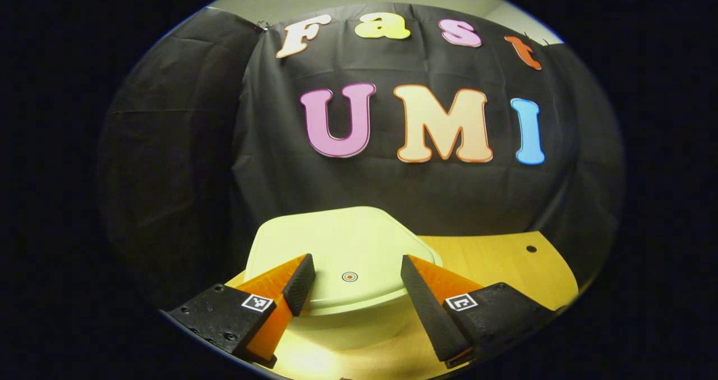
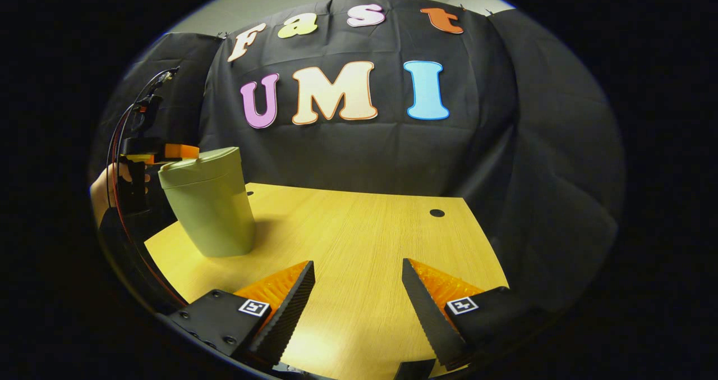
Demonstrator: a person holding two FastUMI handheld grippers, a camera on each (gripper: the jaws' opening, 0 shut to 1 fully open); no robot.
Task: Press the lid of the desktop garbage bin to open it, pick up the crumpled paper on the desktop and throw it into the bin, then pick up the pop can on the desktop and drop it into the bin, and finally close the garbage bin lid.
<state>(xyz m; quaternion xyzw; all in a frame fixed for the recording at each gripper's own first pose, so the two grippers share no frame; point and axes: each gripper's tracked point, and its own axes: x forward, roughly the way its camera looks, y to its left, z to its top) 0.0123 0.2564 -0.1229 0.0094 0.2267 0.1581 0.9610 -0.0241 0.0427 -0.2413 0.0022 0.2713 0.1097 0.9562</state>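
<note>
At lower centre of the left gripper view, left hand-held gripper [image 1: 357,290], fingers apart, hovers above the bin lid [image 1: 342,253]; stiff, smooth plastic, probably light — press its bullseye mark [image 1: 349,277].

In the right gripper view, the garbage bin [image 2: 208,206] is placed on the table [image 2: 359,228] at its left side, before the black cloth wall [image 2: 505,161]. The left gripper [image 2: 168,152] is held just beside the bin's top, at its left. In the left gripper view, the lid [image 1: 342,251] is seen on the bin, directly before the gripper's spread fingers [image 1: 300,283].
</note>
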